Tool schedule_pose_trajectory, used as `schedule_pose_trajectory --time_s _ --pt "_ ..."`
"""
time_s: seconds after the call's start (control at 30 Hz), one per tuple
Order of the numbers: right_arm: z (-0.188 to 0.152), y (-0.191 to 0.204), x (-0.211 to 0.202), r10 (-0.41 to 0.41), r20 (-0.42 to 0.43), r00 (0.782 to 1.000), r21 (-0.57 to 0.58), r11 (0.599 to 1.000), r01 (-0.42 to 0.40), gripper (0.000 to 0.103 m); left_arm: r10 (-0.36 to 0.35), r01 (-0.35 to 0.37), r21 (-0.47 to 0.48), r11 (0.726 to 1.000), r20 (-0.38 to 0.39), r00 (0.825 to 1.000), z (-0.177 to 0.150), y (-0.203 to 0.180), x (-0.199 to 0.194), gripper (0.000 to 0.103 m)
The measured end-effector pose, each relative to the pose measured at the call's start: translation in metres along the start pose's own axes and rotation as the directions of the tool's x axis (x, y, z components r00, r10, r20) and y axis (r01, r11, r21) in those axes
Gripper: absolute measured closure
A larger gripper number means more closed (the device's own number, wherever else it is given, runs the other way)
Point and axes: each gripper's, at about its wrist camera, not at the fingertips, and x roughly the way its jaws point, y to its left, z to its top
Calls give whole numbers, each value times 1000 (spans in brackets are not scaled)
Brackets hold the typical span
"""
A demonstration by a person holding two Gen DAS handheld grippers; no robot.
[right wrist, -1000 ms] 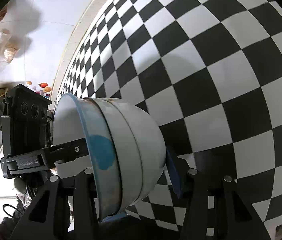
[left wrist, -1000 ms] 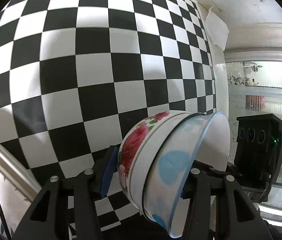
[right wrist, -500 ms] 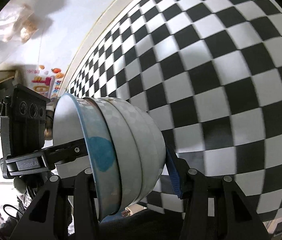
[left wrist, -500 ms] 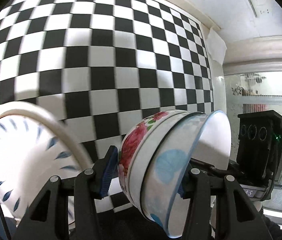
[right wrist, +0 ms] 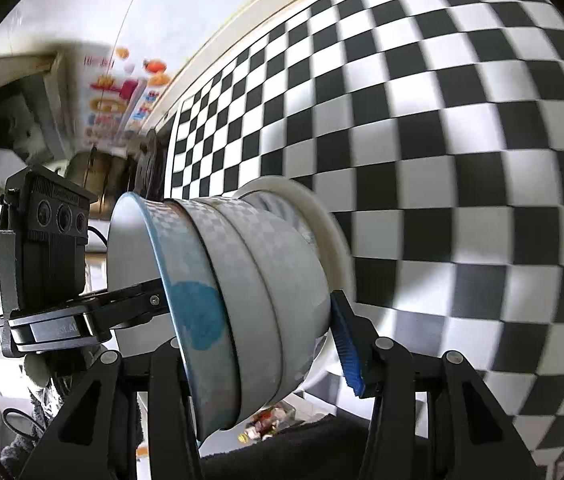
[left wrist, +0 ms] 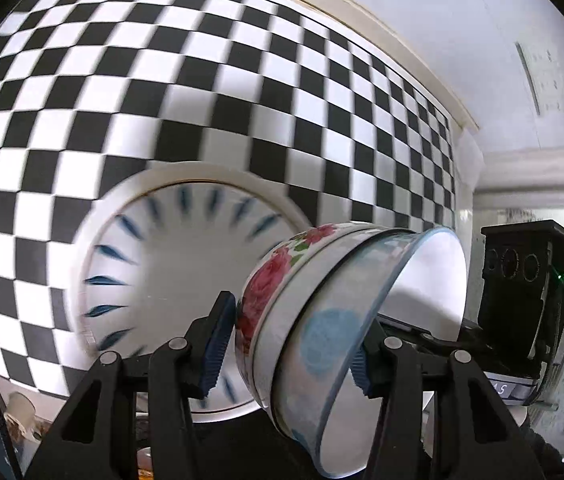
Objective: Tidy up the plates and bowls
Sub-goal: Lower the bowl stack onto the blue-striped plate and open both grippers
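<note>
Both grippers clamp one nested stack of bowls (left wrist: 314, 320) from opposite sides. In the left wrist view my left gripper (left wrist: 290, 340) is shut on the stack: a rose-patterned bowl (left wrist: 270, 280) outermost and a blue-spotted bowl (left wrist: 330, 336) innermost. In the right wrist view my right gripper (right wrist: 258, 320) is shut on the same stack (right wrist: 250, 280), its rim toward the left gripper (right wrist: 50, 248). A white plate with blue dashes (left wrist: 170, 264) lies on the checkered cloth behind the stack; its rim shows in the right wrist view (right wrist: 322, 216).
A black-and-white checkered cloth (left wrist: 162, 100) covers the surface. A white wall (left wrist: 442, 40) borders it. The right gripper body (left wrist: 522, 288) faces me in the left wrist view. A colourful poster (right wrist: 122, 96) and a metal pot (right wrist: 98, 176) are at far left.
Both grippers have carried the bowl stack across the cloth. The white plate came into view and now sits right behind the stack. The grip on the bowls is unchanged.
</note>
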Motion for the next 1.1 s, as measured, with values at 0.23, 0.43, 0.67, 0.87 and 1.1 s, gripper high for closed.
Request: schedule_pose_trajectory --time_s 0.23,0.43,0.67,0.87,1.1 --pt "7 27 44 -20 -69 997 -57 998 16 53 1 0 -79 997 12 1000 1 41 -1 55" --pt "14 30 73 -53 -111 992 -74 996 45 53 -1 2 -121 993 8 1000 2 62 12 55" --pt "18 28 86 -68 -127 990 -68 996 60 53 -2 2 -120 993 0 1000 3 67 15 55" --pt "19 27 87 -72 -124 990 -59 996 65 53 8 -8 -110 994 -7 1000 3 66 16 55" --pt "17 26 86 -70 -128 989 -48 997 64 54 30 -31 -88 996 -17 999 4 61 18 55"
